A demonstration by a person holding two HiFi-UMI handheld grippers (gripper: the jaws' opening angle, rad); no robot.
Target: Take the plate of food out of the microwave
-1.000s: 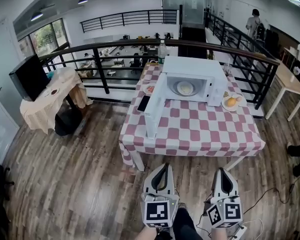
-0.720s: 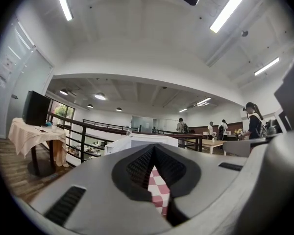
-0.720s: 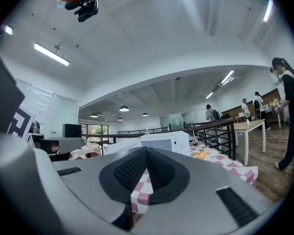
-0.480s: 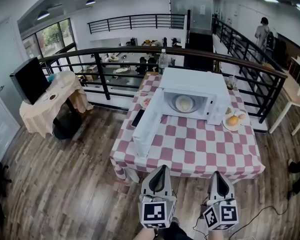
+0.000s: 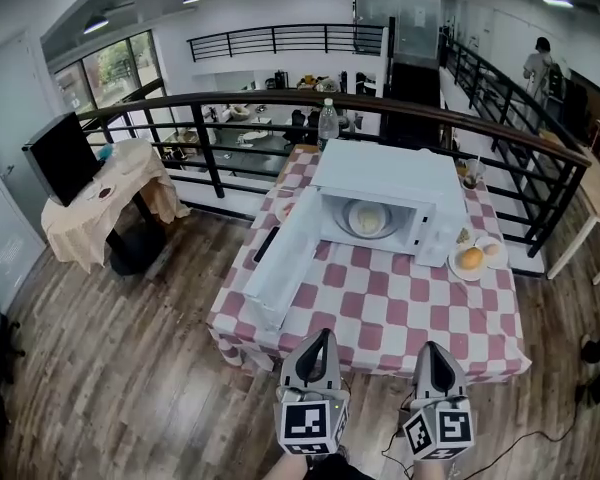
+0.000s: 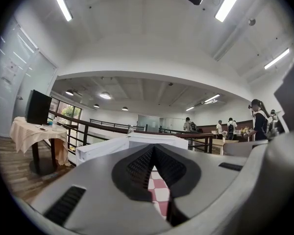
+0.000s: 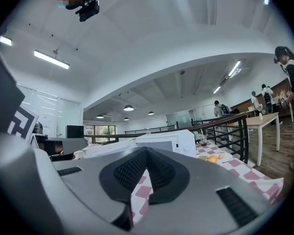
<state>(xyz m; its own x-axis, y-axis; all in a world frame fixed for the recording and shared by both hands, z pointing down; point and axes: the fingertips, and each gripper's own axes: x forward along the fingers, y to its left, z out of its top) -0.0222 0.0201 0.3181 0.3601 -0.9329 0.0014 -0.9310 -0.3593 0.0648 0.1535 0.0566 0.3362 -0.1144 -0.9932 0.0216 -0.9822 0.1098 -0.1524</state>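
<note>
My left gripper [image 5: 324,340]: jaws pressed together, empty | my right gripper [image 5: 433,354]: jaws together, empty | plate of food [image 5: 368,218]: well ahead of both tips, inside the microwave [image 5: 390,168] | microwave door [image 5: 280,266]: open, ahead of my left gripper | checkered table [image 5: 420,318]: just beyond both tips

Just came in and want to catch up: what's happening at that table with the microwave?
A person holds a gripper in each hand; the left gripper and right gripper are both shut and empty, short of the checkered table. The microwave on it has its door open, and the plate of food sits inside, untouched.
</note>
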